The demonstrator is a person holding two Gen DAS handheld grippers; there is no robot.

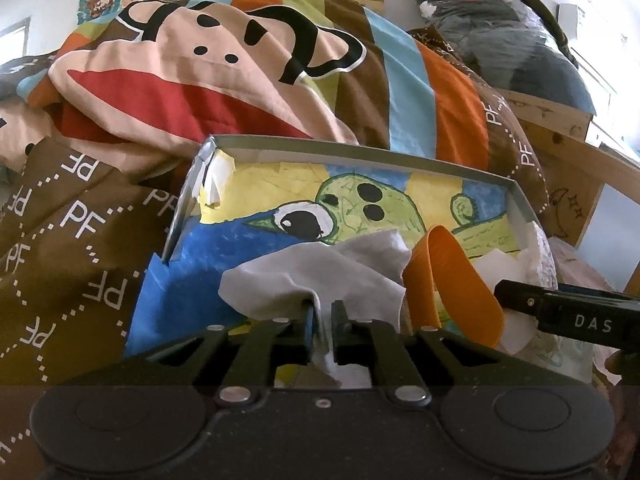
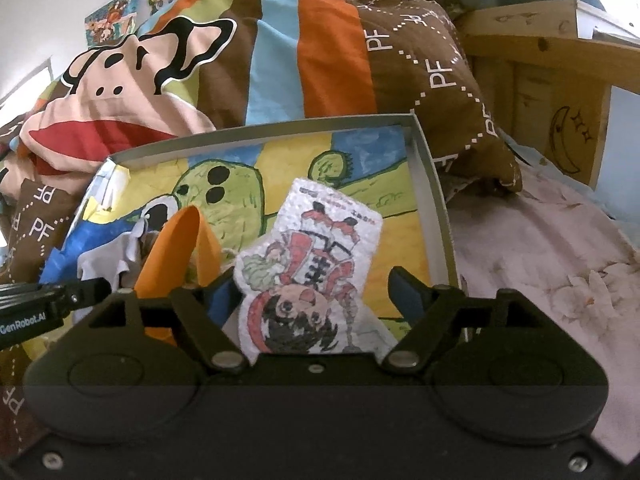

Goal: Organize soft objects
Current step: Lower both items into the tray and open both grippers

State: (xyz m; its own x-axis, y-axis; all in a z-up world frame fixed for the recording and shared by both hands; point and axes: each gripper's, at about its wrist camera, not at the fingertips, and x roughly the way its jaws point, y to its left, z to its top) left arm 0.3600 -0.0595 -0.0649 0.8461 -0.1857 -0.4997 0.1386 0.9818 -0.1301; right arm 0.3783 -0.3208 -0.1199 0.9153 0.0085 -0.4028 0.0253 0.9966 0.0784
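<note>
"DAS" is printed in white on my right gripper where it reaches in from the side, and "GenRobot.AI" on my left gripper's body. "PF" repeats across the brown quilt with the monkey face. My left jaws are closed on a crumpled white cloth, which lies over the near left part of the shallow box, the one lined with a green creature drawing. My right jaws stand wide apart, empty. Between them lies a white foam piece with a drawn girl, its long axis running away from me, her head toward me; its writing is unreadable. An orange strip loops upright between cloth and foam.
</note>
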